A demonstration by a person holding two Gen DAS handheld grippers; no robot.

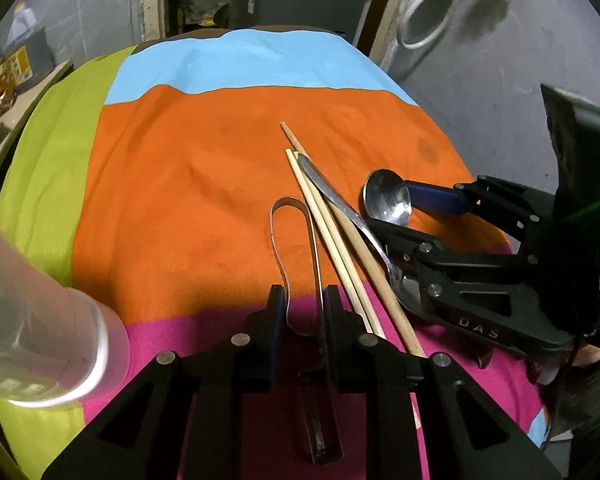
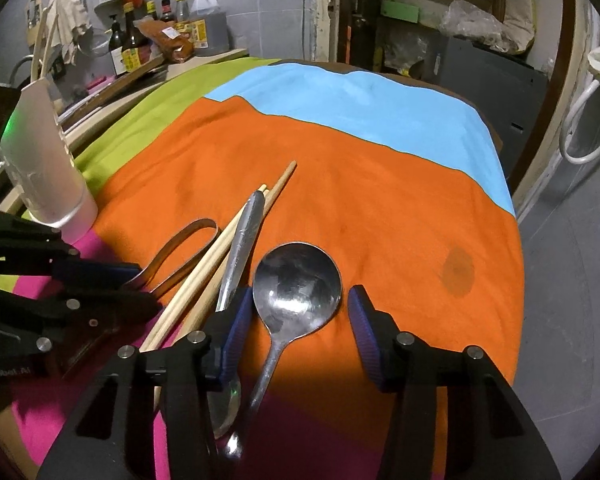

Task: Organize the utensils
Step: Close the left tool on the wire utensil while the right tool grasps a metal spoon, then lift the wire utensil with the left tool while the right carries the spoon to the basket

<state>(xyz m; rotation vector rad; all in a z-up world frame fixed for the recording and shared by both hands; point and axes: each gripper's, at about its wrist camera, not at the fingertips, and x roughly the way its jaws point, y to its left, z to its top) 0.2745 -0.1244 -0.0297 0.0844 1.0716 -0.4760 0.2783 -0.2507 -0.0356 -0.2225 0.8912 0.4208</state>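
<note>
A metal loop-shaped tong (image 1: pixel 296 256) lies on the colourful cloth, and my left gripper (image 1: pixel 300 300) has its fingers on both sides of it, closed onto its two arms. Beside it lie wooden chopsticks (image 1: pixel 340 248) and a second metal spoon (image 1: pixel 340 208) with its handle pointing away. My right gripper (image 2: pixel 296 320) is open, its fingers straddling a round steel spoon (image 2: pixel 296 284) that rests on the orange cloth. The tong (image 2: pixel 180 248), chopsticks (image 2: pixel 220 256) and second spoon (image 2: pixel 240 240) lie to its left, with the left gripper (image 2: pixel 136 280) there.
A white utensil holder (image 1: pixel 40 328) stands at the left, also seen in the right wrist view (image 2: pixel 44 168). The table (image 2: pixel 380 160) carries green, blue, orange and pink cloth. Bottles (image 2: pixel 140 40) crowd a counter behind it. Grey floor lies to the right.
</note>
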